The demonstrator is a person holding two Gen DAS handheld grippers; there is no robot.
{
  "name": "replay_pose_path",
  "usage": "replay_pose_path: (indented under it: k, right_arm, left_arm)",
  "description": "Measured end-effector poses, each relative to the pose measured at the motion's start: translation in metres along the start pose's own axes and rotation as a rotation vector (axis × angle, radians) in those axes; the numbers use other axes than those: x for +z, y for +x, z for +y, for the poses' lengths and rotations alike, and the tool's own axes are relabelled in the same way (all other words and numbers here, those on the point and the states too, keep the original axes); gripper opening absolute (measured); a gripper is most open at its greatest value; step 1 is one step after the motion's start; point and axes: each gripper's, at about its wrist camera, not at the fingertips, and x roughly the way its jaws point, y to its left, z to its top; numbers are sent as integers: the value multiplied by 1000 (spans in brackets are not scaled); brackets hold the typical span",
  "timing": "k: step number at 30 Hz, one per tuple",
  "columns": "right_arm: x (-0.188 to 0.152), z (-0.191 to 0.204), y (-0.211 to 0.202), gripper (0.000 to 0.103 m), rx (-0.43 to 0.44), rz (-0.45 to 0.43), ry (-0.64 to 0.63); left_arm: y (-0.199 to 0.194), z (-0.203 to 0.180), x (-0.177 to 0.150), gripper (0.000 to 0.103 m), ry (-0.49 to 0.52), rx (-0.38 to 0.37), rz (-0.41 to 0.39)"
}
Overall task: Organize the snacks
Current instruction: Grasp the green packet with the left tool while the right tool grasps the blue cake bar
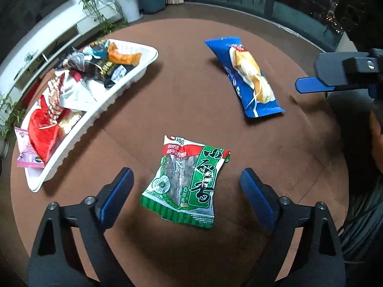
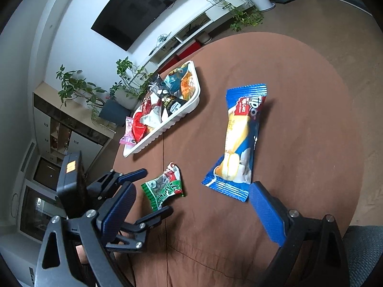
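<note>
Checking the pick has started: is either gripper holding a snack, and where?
Neither. Left gripper is open around the green packet; right gripper is open too.

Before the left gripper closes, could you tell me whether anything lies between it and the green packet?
Nothing visible does. The left gripper hovers with open jaws either side of the green packet, which lies alone on the table.

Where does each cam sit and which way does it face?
Left wrist: on the left gripper, angled down at the green packet; own open fingers show, plus the right gripper's finger at right.
Right wrist: on the right gripper, facing the blue packet; own open fingers and the left gripper show.
Shared: both packets, white tray, brown table.
</note>
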Motion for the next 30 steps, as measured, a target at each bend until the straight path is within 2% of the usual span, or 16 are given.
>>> replay_pose_path:
  k: [1, 3, 7, 13, 18, 24, 30]
  right_arm:
    - [0, -1, 0, 97, -2, 3, 5]
    - [-1, -4, 0, 97, -3, 6, 9]
    - [-1, -4, 1, 97, -14, 13, 5]
    - [8, -2, 12, 97, -90, 37, -21]
    - [19, -1, 28, 97, -189, 62, -64]
    - [30, -7, 48, 91, -259, 90, -91]
    - [31, -2, 52, 88, -328, 103, -152]
  left_arm:
    - [3, 0, 1, 84, 1, -2, 13]
    - [9, 3, 1, 68, -5, -9, 41]
    - [14, 14, 3, 63, -44, -14, 48]
    - [17, 20, 9, 53, -66, -31, 52]
    - [17, 25, 14, 33, -95, -50, 49]
    - [19, 29, 18, 25, -125, -65, 32]
    - [14, 29, 6, 24, -170, -90, 4]
